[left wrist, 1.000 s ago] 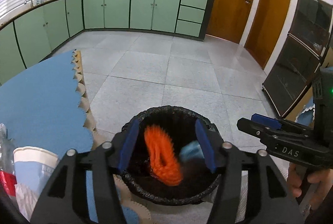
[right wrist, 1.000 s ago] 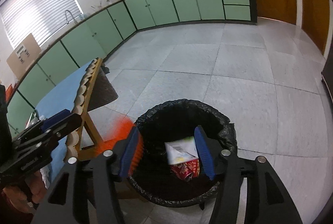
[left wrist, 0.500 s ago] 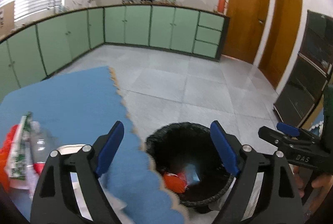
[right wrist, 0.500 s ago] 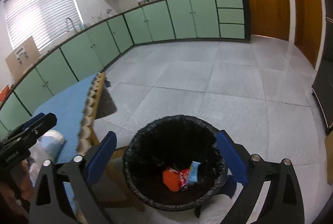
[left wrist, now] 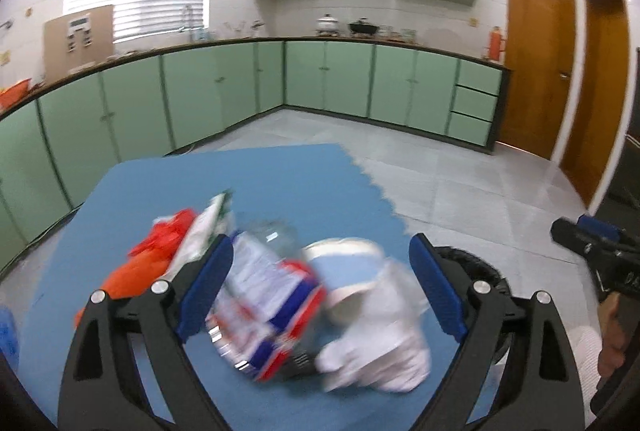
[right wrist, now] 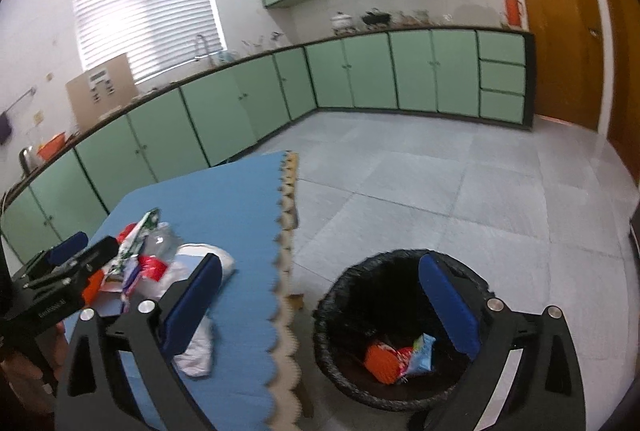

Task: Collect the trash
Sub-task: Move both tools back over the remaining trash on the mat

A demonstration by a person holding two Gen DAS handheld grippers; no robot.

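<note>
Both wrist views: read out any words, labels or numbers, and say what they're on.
None reads whole.
Side of right gripper: white letters, cut off at the frame edge.
Side of left gripper (jaws opening, nothing between them): white print, blurred.
Cardboard box: label too small.
Wrappers: print blurred.

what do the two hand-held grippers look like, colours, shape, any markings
Both match: the left hand-held gripper and right hand-held gripper have matte black angular frames with triangular cut-outs, silver round bolts at the pivots, and flat blue pads on the fingers. White lettering runs along each body's side, too blurred to read fully. No cables or sleeves are clearly visible.
</note>
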